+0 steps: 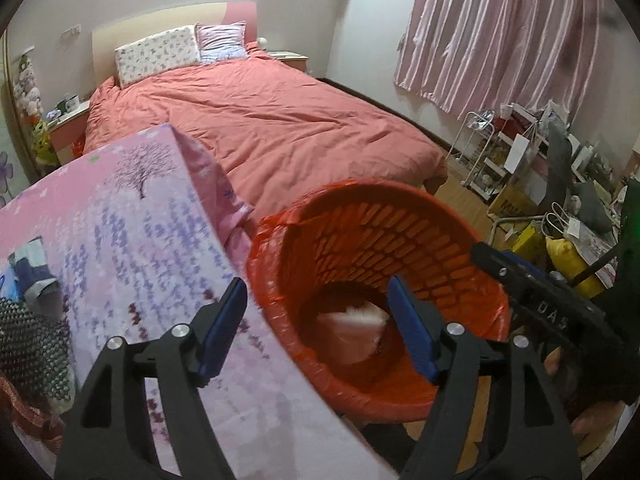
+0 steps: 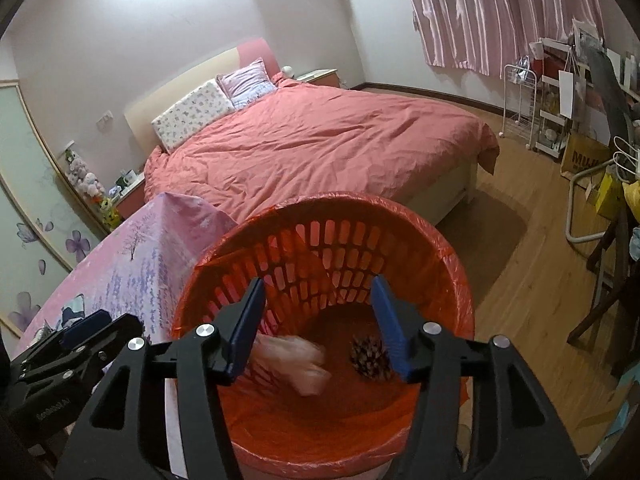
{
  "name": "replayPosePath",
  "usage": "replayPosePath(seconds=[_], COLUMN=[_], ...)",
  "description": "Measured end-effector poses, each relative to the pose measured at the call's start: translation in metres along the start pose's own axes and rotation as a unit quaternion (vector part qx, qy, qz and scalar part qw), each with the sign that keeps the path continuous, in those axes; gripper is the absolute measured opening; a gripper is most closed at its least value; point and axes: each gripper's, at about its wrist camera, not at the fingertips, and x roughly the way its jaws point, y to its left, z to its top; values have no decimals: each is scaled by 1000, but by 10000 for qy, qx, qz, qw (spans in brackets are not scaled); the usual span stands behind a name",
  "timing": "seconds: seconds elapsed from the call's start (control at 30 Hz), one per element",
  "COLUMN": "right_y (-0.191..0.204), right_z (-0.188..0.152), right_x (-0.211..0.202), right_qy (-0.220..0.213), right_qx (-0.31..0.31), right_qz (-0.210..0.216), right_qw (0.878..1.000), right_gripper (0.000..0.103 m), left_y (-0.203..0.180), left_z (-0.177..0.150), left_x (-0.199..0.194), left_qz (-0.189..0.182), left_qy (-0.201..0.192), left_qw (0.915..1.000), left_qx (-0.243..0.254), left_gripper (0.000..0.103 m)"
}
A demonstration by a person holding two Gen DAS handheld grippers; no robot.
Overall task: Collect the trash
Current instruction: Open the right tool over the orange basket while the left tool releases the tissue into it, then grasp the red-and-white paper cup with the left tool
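Note:
An orange slatted bin [image 1: 400,220] lined with a red bag stands beside a table; it also fills the right wrist view [image 2: 440,256]. Inside lie a pale crumpled wrapper [image 2: 300,360], blurred, and a brown pine cone [image 2: 370,358]. The wrapper shows in the left wrist view [image 1: 352,328] too. My left gripper [image 1: 318,312] is open and empty over the bin's left rim. My right gripper [image 2: 318,312] is open and empty above the bin's mouth. The right gripper also shows at the right in the left wrist view [image 1: 536,292].
A table with a pink and purple floral cloth [image 1: 132,240] sits left of the bin, with folded fabric [image 1: 28,320] on it. A bed with a red quilt [image 1: 260,120] is behind. A cluttered rack and bags [image 1: 540,184] stand at the right on the wooden floor [image 2: 520,280].

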Motion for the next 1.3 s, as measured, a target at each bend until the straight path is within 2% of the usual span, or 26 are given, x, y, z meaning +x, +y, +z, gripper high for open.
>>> replayPosePath(seconds=[0.17, 0.4, 0.57, 0.67, 0.77, 0.9, 1.03, 1.13, 1.3], right_y=[12, 47, 84, 111, 132, 165, 194, 209, 224], right_z=[-3, -13, -27, -38, -46, -61, -75, -83, -87], right_x=[-2, -8, -16, -19, -17, -12, -6, 0, 7], right_qy=[29, 114, 187, 259, 336, 456, 580, 644, 694], right_qx=[-177, -545, -922, -1144, -1295, -1561, -1859, -1965, -2012], right_qz=[-18, 145, 332, 468, 559, 683, 763, 778, 769], right_qw=[9998, 9983, 9950, 9920, 9894, 9843, 9779, 9753, 9741], right_gripper=[59, 60, 60, 60, 60, 60, 60, 60, 60], left_y=[18, 56, 97, 131, 177, 253, 310, 337, 356], left_z=[-8, -13, -19, -29, -41, -60, -72, -74, -69], left_x=[-22, -74, -112, -136, -155, -173, -171, -156, -129], left_qz=[189, 614, 1024, 1399, 1839, 2488, 2780, 2722, 2635], left_qy=[-159, -464, -621, -735, -769, -699, -492, -287, -62], left_qw=[9997, 9965, 9906, 9835, 9722, 9479, 9312, 9285, 9291], left_qx=[-55, -312, -658, -881, -1231, -1864, -2305, -2510, -2593], left_gripper=[83, 86, 86, 88, 88, 89, 88, 88, 88])
